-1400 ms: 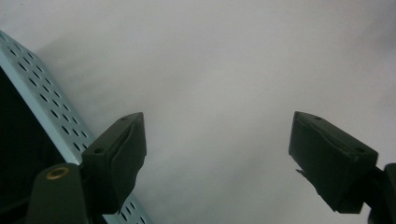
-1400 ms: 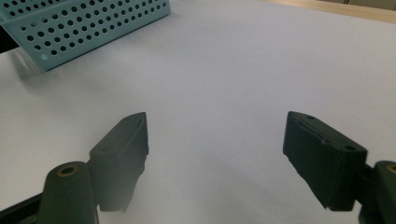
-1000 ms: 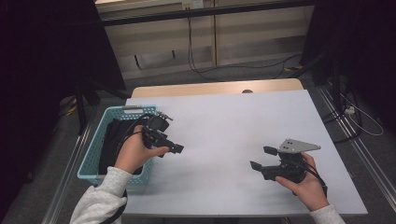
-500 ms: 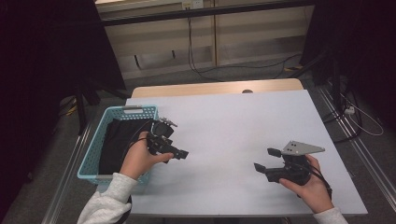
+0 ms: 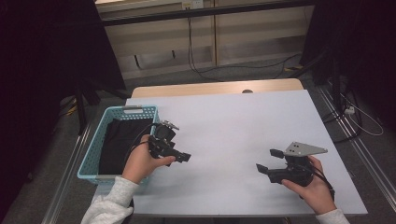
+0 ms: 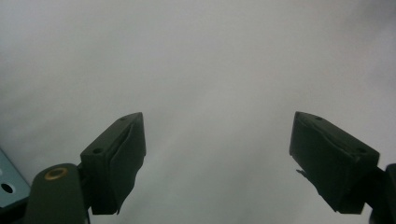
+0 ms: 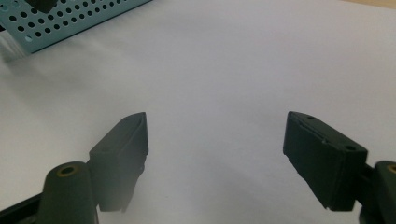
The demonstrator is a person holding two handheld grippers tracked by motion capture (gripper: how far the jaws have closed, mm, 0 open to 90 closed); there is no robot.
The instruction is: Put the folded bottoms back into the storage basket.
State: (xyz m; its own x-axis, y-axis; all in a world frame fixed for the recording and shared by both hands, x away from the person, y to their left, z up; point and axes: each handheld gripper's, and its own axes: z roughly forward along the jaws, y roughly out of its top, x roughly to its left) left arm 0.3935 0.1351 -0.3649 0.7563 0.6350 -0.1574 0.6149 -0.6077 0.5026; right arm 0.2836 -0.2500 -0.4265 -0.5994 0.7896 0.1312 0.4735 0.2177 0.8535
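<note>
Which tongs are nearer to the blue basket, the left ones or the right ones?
Left. The left tongs hang just beside the blue basket, at its right wall; the right tongs are far across the white table.

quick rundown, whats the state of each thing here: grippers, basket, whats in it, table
left gripper: open, nothing between the jaws, beside the basket
right gripper: open, empty, low over the table
basket: upright at the table's left edge, not gripped
black cloth: lying loose inside the basket
table: white top, bare between the grippers

Open tongs [image 6: 217, 163] hang empty over the white table [image 6: 210, 60].
</note>
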